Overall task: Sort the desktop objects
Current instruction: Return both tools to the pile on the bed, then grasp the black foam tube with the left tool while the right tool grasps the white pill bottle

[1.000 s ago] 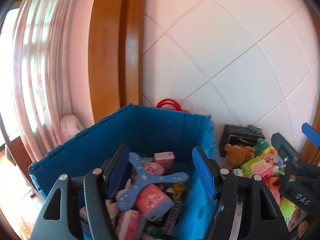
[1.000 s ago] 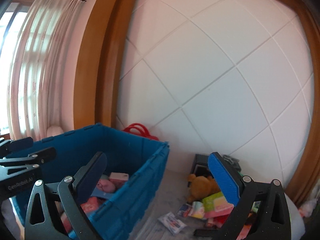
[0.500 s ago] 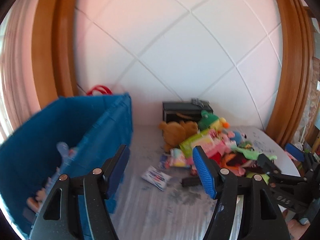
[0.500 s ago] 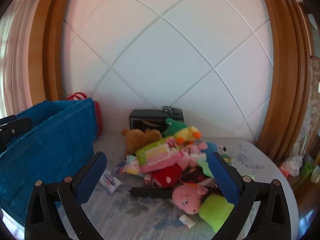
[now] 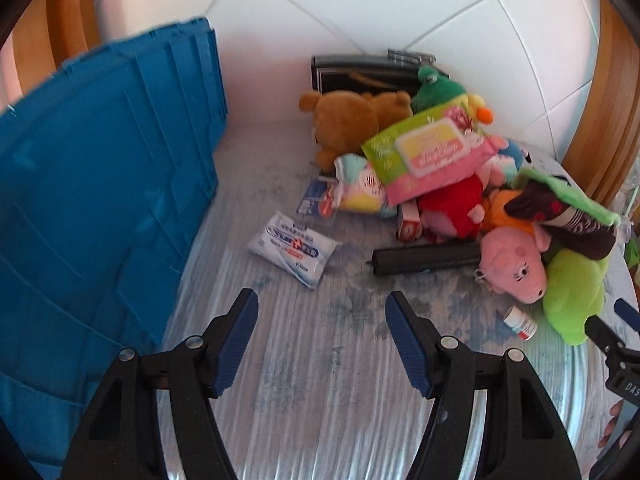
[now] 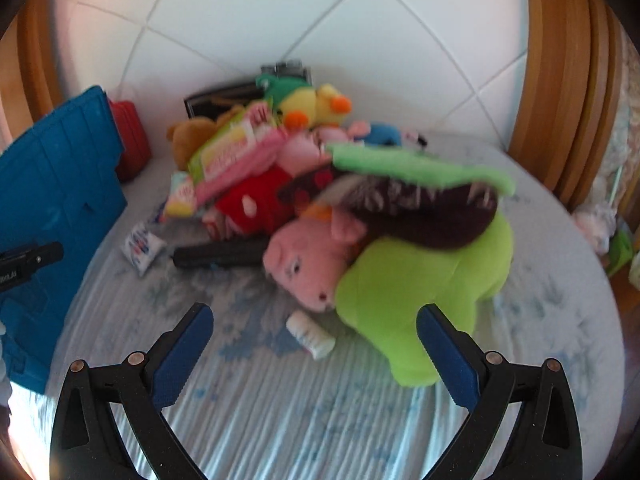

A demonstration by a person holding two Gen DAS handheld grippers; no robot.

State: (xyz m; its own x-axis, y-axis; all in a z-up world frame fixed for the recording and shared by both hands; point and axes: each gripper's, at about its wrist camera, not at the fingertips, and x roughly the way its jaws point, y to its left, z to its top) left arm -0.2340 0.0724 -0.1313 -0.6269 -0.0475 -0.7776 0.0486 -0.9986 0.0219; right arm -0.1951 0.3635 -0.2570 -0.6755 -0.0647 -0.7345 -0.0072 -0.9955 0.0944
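A heap of toys and packets lies on the round table: a pink plush pig [image 5: 510, 262] [image 6: 308, 258], a lime green plush [image 6: 416, 284] [image 5: 572, 292], a brown bear [image 5: 352, 120], a wipes pack [image 5: 428, 152], a black tube [image 5: 424, 260] and a white tissue packet [image 5: 294, 248]. A small white bottle [image 6: 312, 334] lies in front of the pig. My left gripper [image 5: 320, 316] hangs open over bare tablecloth, short of the tissue packet. My right gripper [image 6: 314, 332] is open with nothing gripped, above the bottle and beside the green plush.
A tall blue crate [image 5: 92, 184] stands on the left of the table, with a red bag [image 6: 130, 140] behind it. A black box [image 5: 360, 72] sits against the white tiled wall. The tablecloth [image 5: 340, 380] in front of both grippers is bare.
Both views swung from the blue crate's inside and the wall down and right onto the toy heap. Both grippers came lower and closer to the table. Their jaws stayed open.
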